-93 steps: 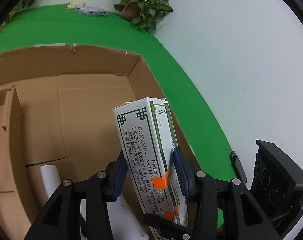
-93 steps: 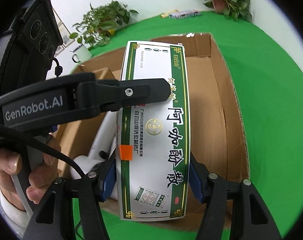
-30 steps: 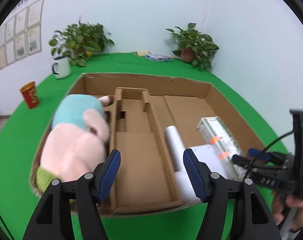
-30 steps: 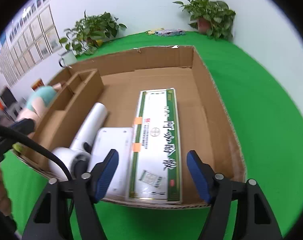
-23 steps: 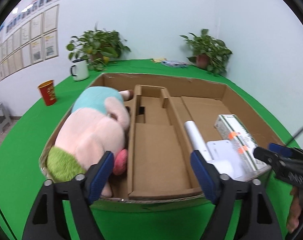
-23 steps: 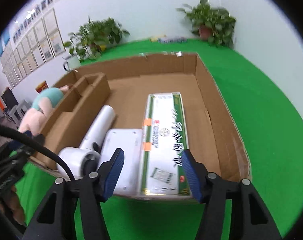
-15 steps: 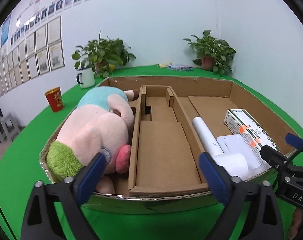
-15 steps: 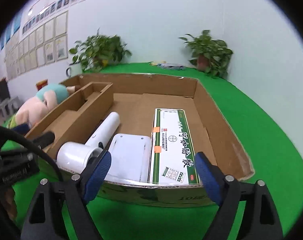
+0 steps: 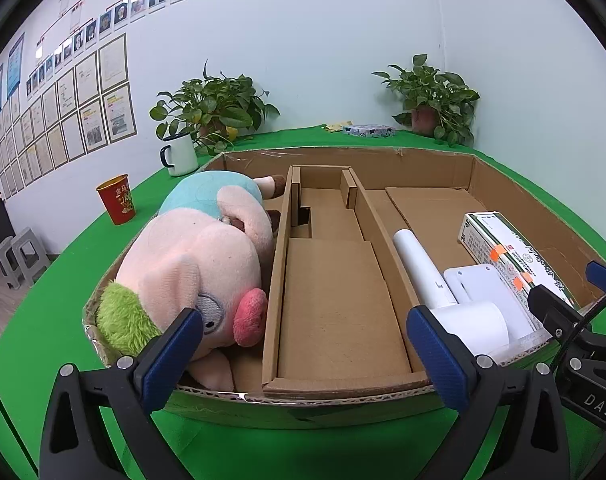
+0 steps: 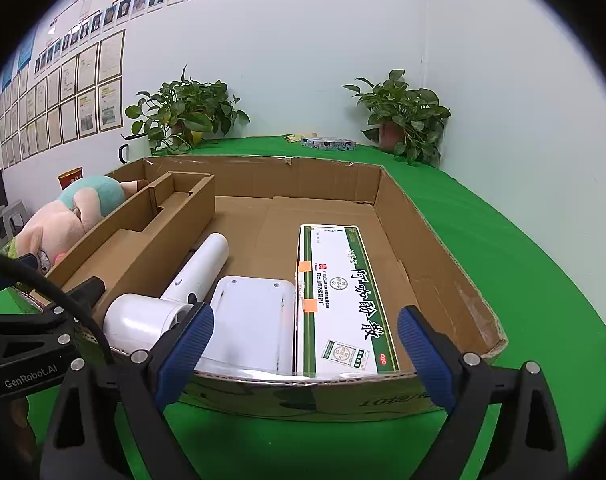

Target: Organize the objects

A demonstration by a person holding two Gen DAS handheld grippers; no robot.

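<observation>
Medicine box (image 10: 340,295): white, green-edged, flat in cardboard tray (image 10: 435,236).
Left view only: red cup (image 9: 117,204).
Left gripper (image 9: 303,350), right gripper (image 10: 305,354): jaws wide, empty.

medicine box (image 10: 341,300) flat in cardboard box (image 10: 435,240), right hand-held gripper (image 10: 305,340) spread

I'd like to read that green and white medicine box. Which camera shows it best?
The right wrist view: the medicine box lies flat in the cardboard box with its whole printed top facing the camera. The left wrist view shows the medicine box only at the edge, slanted and partly hidden behind the right tool.
</observation>
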